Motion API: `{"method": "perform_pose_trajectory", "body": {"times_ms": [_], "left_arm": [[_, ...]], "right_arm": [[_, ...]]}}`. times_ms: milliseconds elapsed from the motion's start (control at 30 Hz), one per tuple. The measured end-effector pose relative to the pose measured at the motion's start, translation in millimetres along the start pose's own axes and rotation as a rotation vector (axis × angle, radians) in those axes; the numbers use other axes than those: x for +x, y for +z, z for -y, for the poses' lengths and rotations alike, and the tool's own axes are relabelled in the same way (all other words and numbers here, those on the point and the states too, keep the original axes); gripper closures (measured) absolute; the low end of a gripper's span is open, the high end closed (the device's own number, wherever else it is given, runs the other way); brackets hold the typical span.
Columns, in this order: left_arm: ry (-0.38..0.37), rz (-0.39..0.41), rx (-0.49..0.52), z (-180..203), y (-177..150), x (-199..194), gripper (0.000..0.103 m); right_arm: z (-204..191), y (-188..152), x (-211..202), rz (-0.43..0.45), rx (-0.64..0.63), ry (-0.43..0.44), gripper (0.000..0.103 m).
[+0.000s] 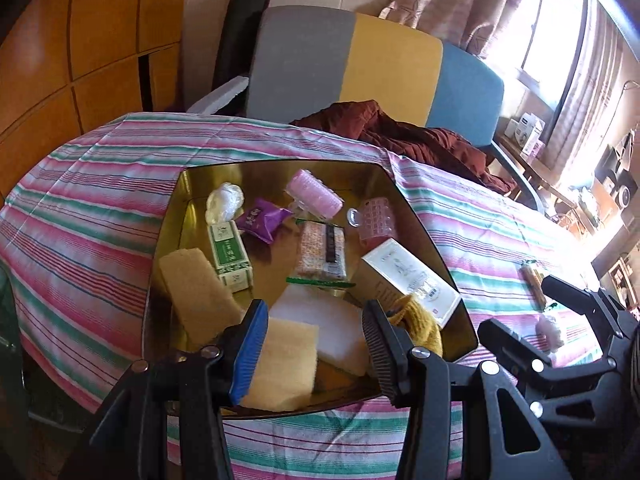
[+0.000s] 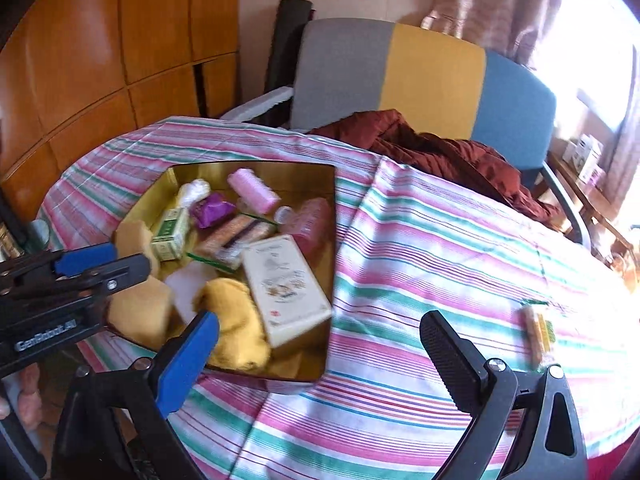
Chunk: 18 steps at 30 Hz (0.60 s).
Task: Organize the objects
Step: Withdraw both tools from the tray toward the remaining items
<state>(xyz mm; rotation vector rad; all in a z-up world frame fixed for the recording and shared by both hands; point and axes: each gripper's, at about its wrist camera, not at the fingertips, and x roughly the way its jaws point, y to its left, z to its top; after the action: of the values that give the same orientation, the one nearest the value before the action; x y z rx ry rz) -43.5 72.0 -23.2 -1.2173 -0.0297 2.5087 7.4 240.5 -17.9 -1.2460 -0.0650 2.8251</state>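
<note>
Striped cloth (image 1: 100, 208) in pink, green and white covers the table, with a gold tin tray (image 1: 404, 196) on it and one chair (image 1: 380, 64), banded grey, yellow and blue, at twelve o'clock beyond.

Counted in the tray: two tan sponges (image 1: 196, 292), one white foam pad (image 1: 320, 312), one green-and-white box (image 1: 231, 254), one larger white box (image 1: 408, 280), one purple sachet (image 1: 260, 220), one white bundle (image 1: 224, 200), one pink roller (image 1: 316, 192), one clear pink roller (image 1: 374, 216), one patterned packet (image 1: 322, 252) and one yellow knit piece (image 2: 236, 324). Two items lie loose on the cloth at three o'clock of the tray: a snack bar (image 1: 534, 284) and a small pale bundle (image 1: 550, 330).

The left gripper (image 1: 316, 344) hangs over the tray's six o'clock edge, jaws moderately apart, gripping nothing. The right gripper (image 2: 320, 352) stands wide and empty over the cloth, between the tray and the snack bar.
</note>
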Motion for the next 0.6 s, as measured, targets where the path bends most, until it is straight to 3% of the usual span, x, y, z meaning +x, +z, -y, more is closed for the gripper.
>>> {"method": "perform_pose_trajectory", "body": {"times_ms": [267,600], "left_arm": [[-0.04,-0.019,0.072,29.8,-0.4,3.1,0.053],[-0.099,-0.05,0.156,68.4,-2.7,11.9,0.053]], "right_arm": [[66.2,-13.6,4.8,-0.038,0.094,-0.101,0.002],[217.2,-46.2,11.9,-0.206,0.326,-0.231,0.002]]}}
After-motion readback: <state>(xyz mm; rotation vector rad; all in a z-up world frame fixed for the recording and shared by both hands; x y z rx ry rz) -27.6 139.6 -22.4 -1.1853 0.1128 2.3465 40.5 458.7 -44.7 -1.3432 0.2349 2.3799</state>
